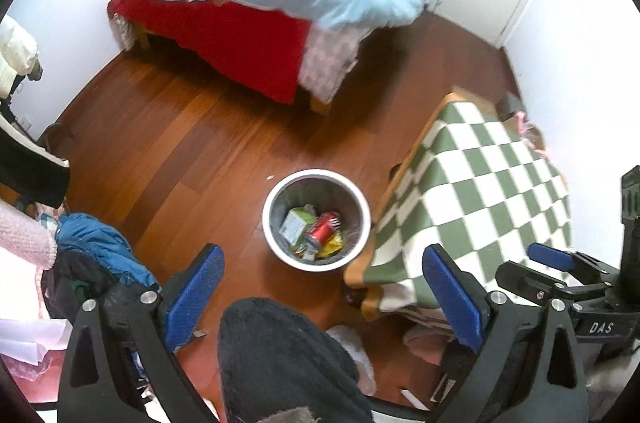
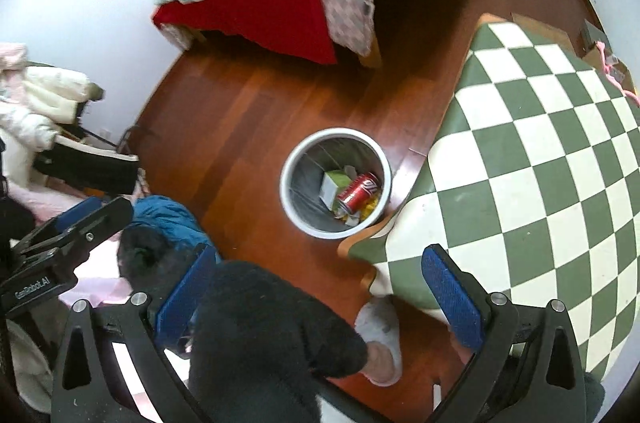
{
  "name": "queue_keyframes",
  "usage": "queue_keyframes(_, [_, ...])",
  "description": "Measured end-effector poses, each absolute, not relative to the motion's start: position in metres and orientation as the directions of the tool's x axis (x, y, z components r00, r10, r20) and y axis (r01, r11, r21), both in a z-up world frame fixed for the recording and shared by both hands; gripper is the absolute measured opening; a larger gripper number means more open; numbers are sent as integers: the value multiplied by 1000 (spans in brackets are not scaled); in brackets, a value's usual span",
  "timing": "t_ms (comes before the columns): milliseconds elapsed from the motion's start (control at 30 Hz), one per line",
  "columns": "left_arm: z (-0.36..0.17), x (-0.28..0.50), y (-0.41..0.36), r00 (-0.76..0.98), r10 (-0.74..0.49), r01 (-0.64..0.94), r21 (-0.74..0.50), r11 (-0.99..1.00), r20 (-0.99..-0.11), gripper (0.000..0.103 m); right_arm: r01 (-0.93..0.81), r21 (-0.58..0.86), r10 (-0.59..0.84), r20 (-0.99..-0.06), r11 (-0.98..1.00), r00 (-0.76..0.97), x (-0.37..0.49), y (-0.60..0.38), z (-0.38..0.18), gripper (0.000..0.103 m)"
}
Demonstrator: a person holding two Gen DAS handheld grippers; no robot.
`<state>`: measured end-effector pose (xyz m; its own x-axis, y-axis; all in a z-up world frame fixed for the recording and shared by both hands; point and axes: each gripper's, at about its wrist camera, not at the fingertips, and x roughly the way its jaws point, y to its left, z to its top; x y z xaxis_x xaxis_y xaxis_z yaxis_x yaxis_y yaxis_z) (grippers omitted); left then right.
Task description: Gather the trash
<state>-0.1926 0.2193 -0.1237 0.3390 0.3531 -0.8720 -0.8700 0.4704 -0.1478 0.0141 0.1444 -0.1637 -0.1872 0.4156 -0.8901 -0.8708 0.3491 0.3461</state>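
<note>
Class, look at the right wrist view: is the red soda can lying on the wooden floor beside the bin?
No, the red soda can lies inside the bin, on top of other trash.

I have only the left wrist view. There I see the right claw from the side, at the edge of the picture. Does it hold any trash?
Observer: No. In the right wrist view the right claw is open, with nothing between its fingers.
Operator: Something white shows on the floor near the table's corner. What is it?
Observer: A white slipper on the person's foot, on the floor beside the hanging corner of the checked tablecloth.
</note>
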Motion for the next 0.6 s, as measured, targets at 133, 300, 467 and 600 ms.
queue_keyframes(133, [-100, -197, 204, 391, 350, -849, -188, 493, -851, 101, -859, 403, 463, -855, 316, -231, 15, 121, -128, 103])
queue_keyframes(300, [-76, -203, 192, 429, 354, -832, -211, 514, -831, 101, -854, 439, 495, -828, 279, -264, 12, 99, -95, 103])
queue_keyframes(467, [-64, -209, 185, 458, 344, -820, -241, 519, -820, 101, -858, 448, 518, -811, 251, -272, 8, 86, -70, 103])
queue_keyframes(600, [-57, -215, 182, 464, 351, -822, -247, 514, -813, 101, -861, 455, 530, -800, 229, -281, 5, 84, -56, 103])
